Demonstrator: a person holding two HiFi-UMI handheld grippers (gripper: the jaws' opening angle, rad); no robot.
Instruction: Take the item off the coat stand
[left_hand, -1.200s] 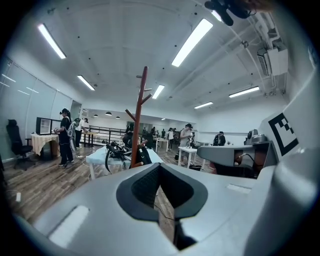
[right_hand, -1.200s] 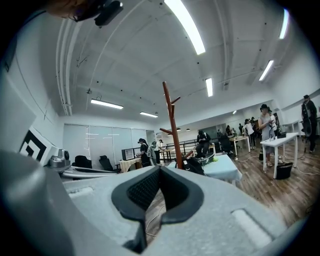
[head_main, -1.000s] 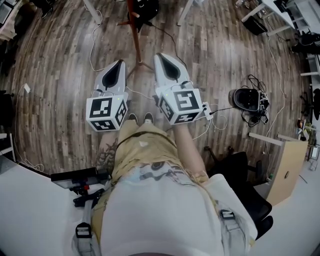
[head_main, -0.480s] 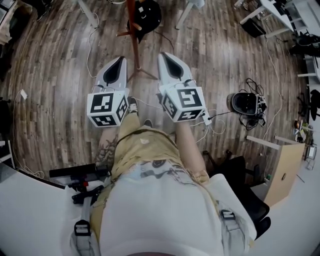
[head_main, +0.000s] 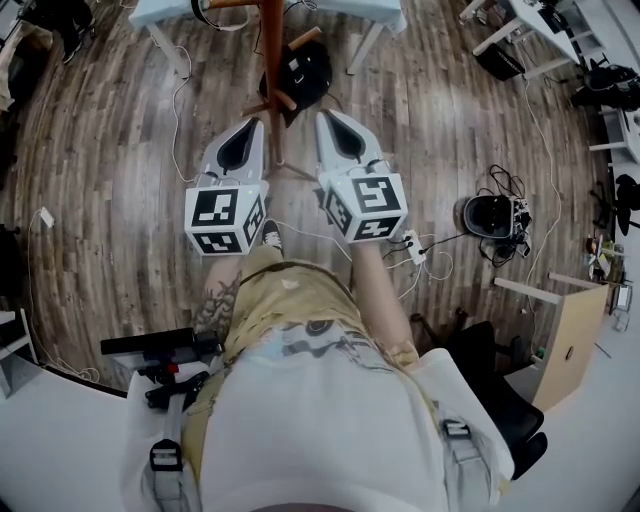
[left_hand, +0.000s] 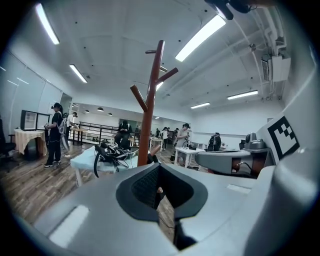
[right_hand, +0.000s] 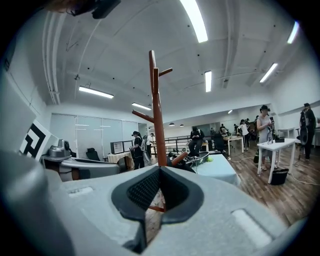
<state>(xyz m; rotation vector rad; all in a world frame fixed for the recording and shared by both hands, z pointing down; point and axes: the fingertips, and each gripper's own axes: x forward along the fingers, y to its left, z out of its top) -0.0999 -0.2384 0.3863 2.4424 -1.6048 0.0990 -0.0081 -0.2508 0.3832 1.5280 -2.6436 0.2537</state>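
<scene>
Black item (head_main: 303, 70), can't tell exactly what, appears to hang from a low peg on the right side of the brown coat stand (head_main: 271, 100), just beyond the right gripper (head_main: 332, 120). Right gripper and left gripper (head_main: 248, 128) flank the post, near it but not touching, both with jaws pressed together and holding nothing. Reads as the approach step with the item untouched; the next move likely calls for one gripper to spread its jaws, reach in, pinch the item and lift it clear of the peg tip.
</scene>
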